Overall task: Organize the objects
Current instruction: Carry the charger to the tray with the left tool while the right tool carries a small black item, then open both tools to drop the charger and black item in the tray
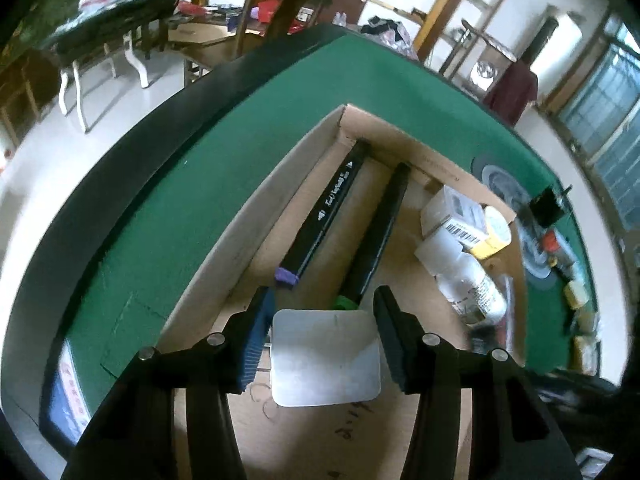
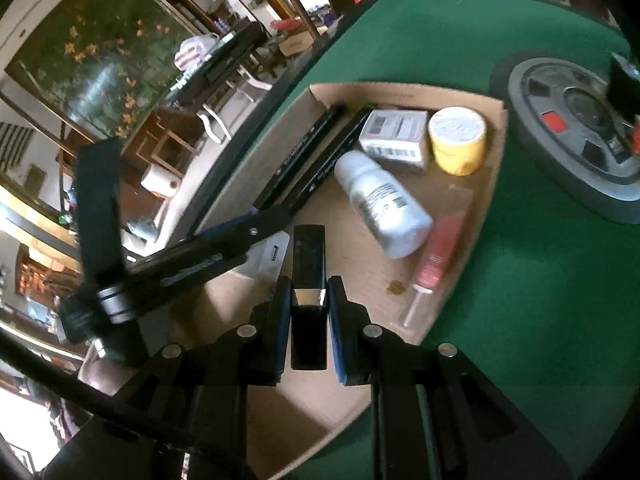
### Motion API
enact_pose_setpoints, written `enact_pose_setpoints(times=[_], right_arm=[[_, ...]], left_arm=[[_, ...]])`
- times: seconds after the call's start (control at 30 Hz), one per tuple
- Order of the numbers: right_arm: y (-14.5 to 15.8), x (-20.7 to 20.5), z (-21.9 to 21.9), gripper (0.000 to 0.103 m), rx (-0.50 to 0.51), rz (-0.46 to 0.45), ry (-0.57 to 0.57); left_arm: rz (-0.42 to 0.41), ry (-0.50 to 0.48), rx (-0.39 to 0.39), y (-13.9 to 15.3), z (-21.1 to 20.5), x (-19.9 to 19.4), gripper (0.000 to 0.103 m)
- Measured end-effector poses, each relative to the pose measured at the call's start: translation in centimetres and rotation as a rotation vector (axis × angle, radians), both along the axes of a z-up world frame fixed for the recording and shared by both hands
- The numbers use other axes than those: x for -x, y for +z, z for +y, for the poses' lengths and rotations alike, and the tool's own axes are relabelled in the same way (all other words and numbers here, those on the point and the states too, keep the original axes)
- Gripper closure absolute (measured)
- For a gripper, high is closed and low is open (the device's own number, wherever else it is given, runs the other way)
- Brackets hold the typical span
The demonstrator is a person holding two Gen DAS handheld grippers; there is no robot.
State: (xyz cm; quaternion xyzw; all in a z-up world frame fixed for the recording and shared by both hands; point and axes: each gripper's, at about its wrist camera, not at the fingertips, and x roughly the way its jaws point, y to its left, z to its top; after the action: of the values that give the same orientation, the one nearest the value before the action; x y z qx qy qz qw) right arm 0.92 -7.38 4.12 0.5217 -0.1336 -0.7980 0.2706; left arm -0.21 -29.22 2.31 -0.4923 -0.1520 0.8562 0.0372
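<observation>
Cardboard tray (image 1: 304,168): shallow and brown, lying on the green bench (image 1: 168,216); it carries every item below.
Left hand-held gripper (image 1: 323,308): jaws part-way apart, either side of a white flat device (image 1: 324,356) over the tray's near floor; a gap shows on both sides, so the pads do not press it.
Right hand-held gripper (image 2: 309,304): jaws narrow, clamped on a black rectangular bar (image 2: 309,276) with a shiny band, held above the tray.
Markers: two black ones lie side by side along the tray's left wall, a purple-capped marker (image 1: 328,208) and a green-capped marker (image 1: 376,232).
White bottle (image 2: 380,204): on its side mid-tray.
Red tube (image 2: 436,256): beside the bottle, near the right wall.
White box (image 2: 394,138): at the far wall, bearing a barcode.
Yellow tape roll (image 2: 458,142): just beside the box, in the far corner.
Grey round disc (image 2: 568,132): on the bench beyond the tray.
</observation>
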Motion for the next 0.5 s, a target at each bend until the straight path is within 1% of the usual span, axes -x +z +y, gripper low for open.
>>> enact_pose_setpoints(times=[0.13, 0.23, 0.3, 0.4, 0.5], right_arm=[[-1.2, 0.8, -0.6, 0.087, -0.06, -0.002, -0.007], [-1.4, 1.2, -1.1, 0.087, -0.121, 0.029, -0.032], [-1.0, 1.0, -0.8, 0.082, -0.107, 0.034, -0.044], [-0.2, 0.4, 0.0, 0.077, -0.081, 0.057, -0.074], [0.9, -0.7, 1.5, 0.076, -0.082, 0.093, -0.104]], left_arm=[[0.008, 0.039, -0.027, -0.1, -0.3, -0.7, 0.052], [0.01, 0.068, -0.05, 0.1, -0.2, -1.0, 0.048], [0.011, 0.07, -0.049, 0.0, -0.1, -1.1, 0.043], [0.007, 0.064, -0.001, 0.2, 0.7, -1.3, 0.042], [-0.005, 0.04, 0.092, 0.2, 1.9, -1.5, 0.041]])
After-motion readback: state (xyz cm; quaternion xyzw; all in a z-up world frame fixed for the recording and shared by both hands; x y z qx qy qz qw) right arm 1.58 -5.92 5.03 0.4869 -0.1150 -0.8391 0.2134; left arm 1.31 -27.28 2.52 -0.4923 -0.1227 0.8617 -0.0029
